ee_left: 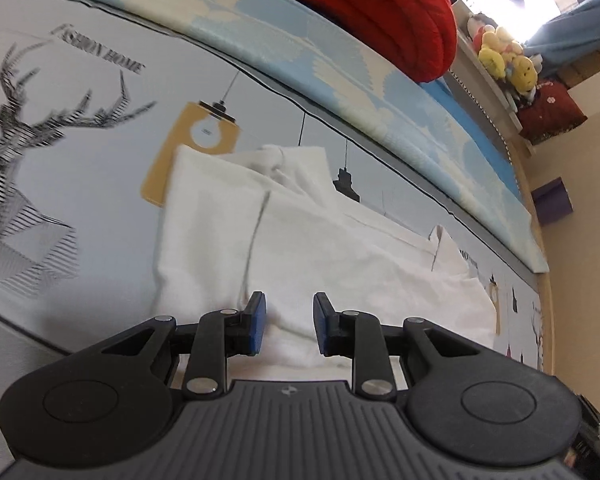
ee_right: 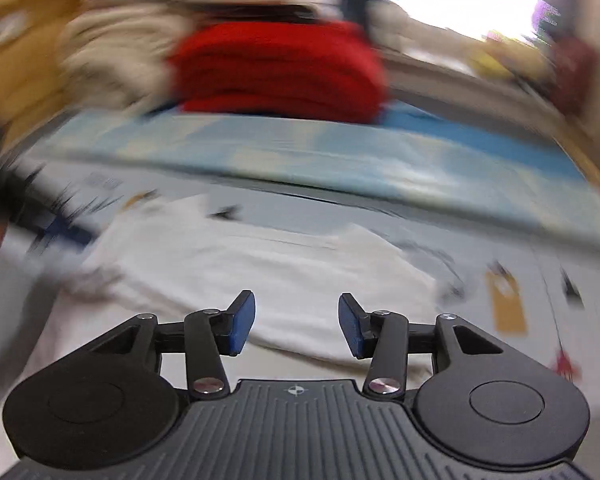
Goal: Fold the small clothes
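Left wrist view: the white garment (ee_left: 300, 240) lies spread on a grey printed sheet (ee_left: 100, 152) covering the bed, occupying the centre and lower right of the frame. Its long axis runs from the upper left, near the yellow lamp print (ee_left: 192, 148), down toward the lower right. One straight folded edge runs at the left side; the upper end is bunched. Which end is the neck cannot be told. The left gripper (ee_left: 286, 322) sits at the near edge of the cloth, jaws apart with nothing between them; white fabric shows in the gap beyond.

Right wrist view: heavily blurred. The white garment (ee_right: 260, 264) spans the middle of the frame, long axis roughly left to right. The right gripper (ee_right: 296, 322) has jaws wide apart, empty, above the cloth's near edge.

Behind, a blue-and-cream blanket (ee_left: 340, 48) borders the sheet, a folded red quilt (ee_left: 380, 12) resting on it. Yellow plush toys (ee_left: 504, 56) sit upper right.
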`<act>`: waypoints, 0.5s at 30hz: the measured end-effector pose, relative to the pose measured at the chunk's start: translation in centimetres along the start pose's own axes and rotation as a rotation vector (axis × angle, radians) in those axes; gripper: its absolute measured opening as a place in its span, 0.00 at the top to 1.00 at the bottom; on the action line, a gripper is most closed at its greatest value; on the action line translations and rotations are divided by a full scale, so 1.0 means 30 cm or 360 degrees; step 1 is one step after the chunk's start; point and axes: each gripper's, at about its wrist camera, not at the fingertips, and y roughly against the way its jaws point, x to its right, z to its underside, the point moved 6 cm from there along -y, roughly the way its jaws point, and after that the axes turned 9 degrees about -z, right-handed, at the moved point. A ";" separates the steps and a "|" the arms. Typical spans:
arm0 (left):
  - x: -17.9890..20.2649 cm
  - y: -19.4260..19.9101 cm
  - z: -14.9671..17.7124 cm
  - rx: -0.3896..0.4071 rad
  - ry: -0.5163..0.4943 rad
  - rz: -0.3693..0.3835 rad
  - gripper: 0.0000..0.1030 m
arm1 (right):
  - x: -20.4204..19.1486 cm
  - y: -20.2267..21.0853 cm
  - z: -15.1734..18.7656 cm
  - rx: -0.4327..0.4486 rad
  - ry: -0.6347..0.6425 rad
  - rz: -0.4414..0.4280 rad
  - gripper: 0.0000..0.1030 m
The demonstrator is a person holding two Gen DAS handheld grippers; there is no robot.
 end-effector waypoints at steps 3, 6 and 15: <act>0.012 -0.064 0.006 0.0020 0.0014 -0.0071 0.73 | 0.133 0.020 -0.015 0.0076 -0.0192 0.0132 0.53; 0.009 -0.123 0.033 0.0001 -0.0018 -0.0191 0.73 | 0.236 0.012 0.009 0.0084 -0.0357 0.0201 0.53; 0.006 -0.150 0.054 0.0027 -0.0087 -0.0277 0.72 | 0.420 -0.005 0.093 0.0090 -0.0760 0.0306 0.53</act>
